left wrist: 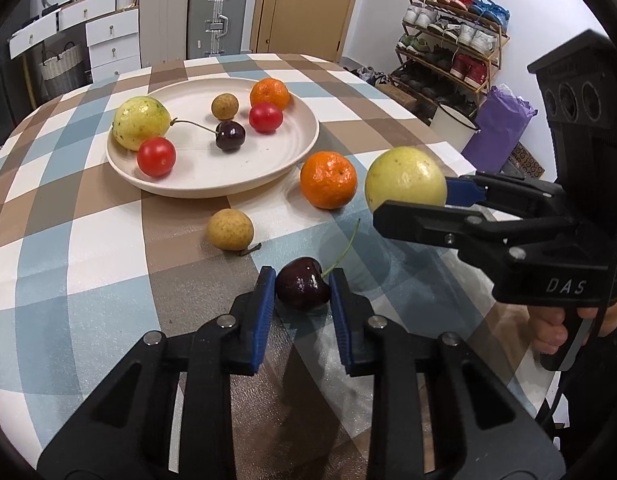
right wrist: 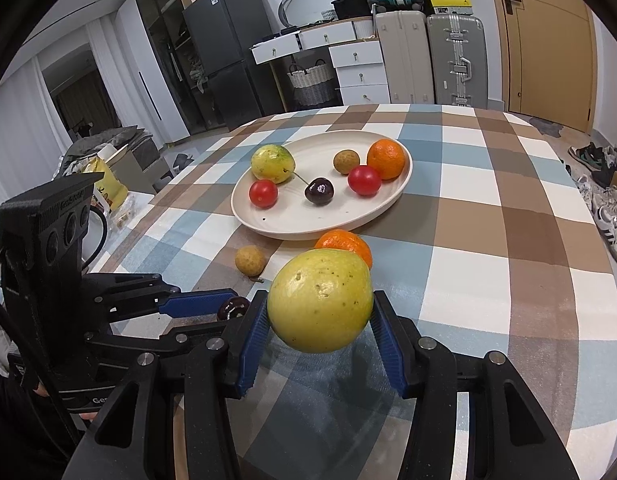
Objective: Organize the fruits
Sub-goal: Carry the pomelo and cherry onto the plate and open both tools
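Two grippers worked our checked tablecloth (left wrist: 88, 240) — left gripper (left wrist: 302, 286) clamped on a cherry (left wrist: 302, 284) near its front edge, right gripper (right wrist: 320, 320) gripping a yellow fruit (right wrist: 320, 300); suitcases (right wrist: 428, 56) stood behind.

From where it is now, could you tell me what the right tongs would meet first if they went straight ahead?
Probably the loose orange on the cloth, just behind the yellow fruit they hold; depth is uncertain.

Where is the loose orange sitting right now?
The orange sits on the checked tablecloth just outside the plate's near rim, beside the yellow fruit the right gripper holds.
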### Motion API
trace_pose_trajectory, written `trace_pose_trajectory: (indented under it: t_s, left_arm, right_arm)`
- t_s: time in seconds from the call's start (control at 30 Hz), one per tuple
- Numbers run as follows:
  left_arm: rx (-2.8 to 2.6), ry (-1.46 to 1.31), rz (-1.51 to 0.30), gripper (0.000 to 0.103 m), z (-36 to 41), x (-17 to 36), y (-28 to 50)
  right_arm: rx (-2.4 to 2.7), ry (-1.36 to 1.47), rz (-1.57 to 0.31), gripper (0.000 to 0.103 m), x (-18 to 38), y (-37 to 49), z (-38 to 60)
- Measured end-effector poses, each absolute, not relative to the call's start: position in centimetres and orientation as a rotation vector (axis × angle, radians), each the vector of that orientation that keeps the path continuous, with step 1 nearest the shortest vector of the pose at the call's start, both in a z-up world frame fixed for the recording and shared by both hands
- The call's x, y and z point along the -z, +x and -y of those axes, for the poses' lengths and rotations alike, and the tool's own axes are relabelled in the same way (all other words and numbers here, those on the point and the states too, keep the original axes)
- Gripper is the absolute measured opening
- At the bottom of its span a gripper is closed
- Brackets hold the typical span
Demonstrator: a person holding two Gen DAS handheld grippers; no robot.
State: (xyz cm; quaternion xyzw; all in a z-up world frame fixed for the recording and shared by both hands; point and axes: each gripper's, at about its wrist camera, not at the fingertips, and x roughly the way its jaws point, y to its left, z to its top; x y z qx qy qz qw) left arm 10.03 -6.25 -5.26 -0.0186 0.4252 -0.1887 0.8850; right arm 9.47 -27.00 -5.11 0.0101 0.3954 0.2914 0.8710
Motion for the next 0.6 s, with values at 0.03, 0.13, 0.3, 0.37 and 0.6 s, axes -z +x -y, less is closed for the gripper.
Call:
trace_pose_trajectory:
  t_s: [0.03, 0.13, 0.3, 0.37, 0.6]
  left_arm:
    - [0.390, -0.044, -0.882, 0.025, 6.1, 5.2, 10.0]
    - [0.385, -0.056, -0.868, 0.025, 5.8, 4.7, 10.0]
    - [0.366, -0.077, -0.834, 0.025, 4.8, 3.3, 10.0]
    - [0.357, -0.085, -0.820, 0.025, 4.4, 2.7, 10.0]
    - [0.326, -0.092, -0.766, 0.025, 2.8, 0.2, 10.4]
  right_arm:
    - [-0.609, 0.021, -0.826, 0.051, 5.1, 9.5, 27.0]
    - [-0.611, 0.019, -0.822, 0.051, 4.9, 9.4, 27.0]
    - [-0.622, 0.013, -0.796, 0.051, 3.7, 9.0, 26.7]
    - [-0.626, 0.016, -0.787, 0.051, 3.2, 9.0, 26.7]
    - [-0.632, 0.035, -0.753, 0.051, 1.2, 9.6, 26.9]
